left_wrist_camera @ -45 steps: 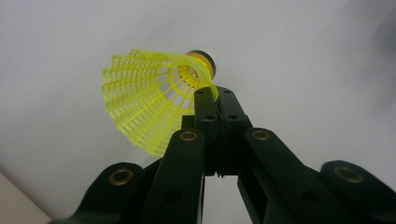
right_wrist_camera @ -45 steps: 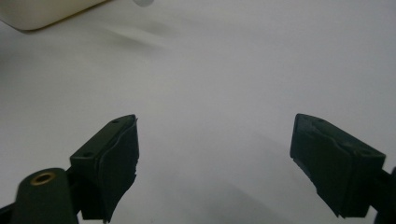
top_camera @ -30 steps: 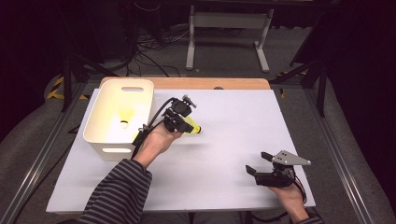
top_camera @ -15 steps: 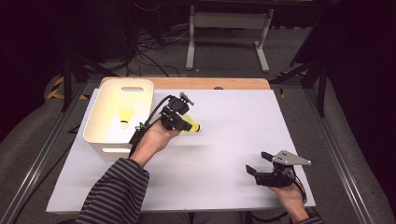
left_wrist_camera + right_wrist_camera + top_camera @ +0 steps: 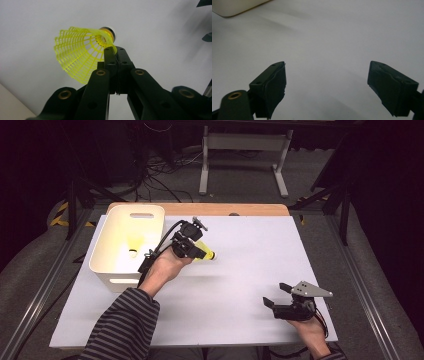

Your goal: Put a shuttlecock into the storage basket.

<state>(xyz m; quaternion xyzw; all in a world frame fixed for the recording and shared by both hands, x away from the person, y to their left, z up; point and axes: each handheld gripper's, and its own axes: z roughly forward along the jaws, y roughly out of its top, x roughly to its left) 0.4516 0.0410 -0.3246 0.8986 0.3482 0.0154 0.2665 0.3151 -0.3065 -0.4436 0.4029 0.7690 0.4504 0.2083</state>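
At the lower right of the high view, nearest the person, the right gripper rests low over the white table with its jaws spread and nothing between them; a grey three-cornered plate sits on top of it. The right gripper view confirms this from close in: its two black jaws stand wide apart at the lower left and lower right of the frame, with bare white tabletop in the gap and a sliver of the cream bin in the upper left corner. Farther up, left of centre in the high view, a striped sleeve leads to the left gripper, which is held above the table just right of the white bin. From there, the yellow shuttlecock is only a small yellow shape at the gripper's tip. The left gripper view gives the detail the overhead camera lacks: the jaws are pressed together, pinching the edge of the shuttlecock skirt near its neck, the yellow mesh flaring toward the left of the frame and the white cork tip with its dark band pointing away at the upper centre. Inside the bin, a small yellow item lies on the floor; what it is cannot be told.
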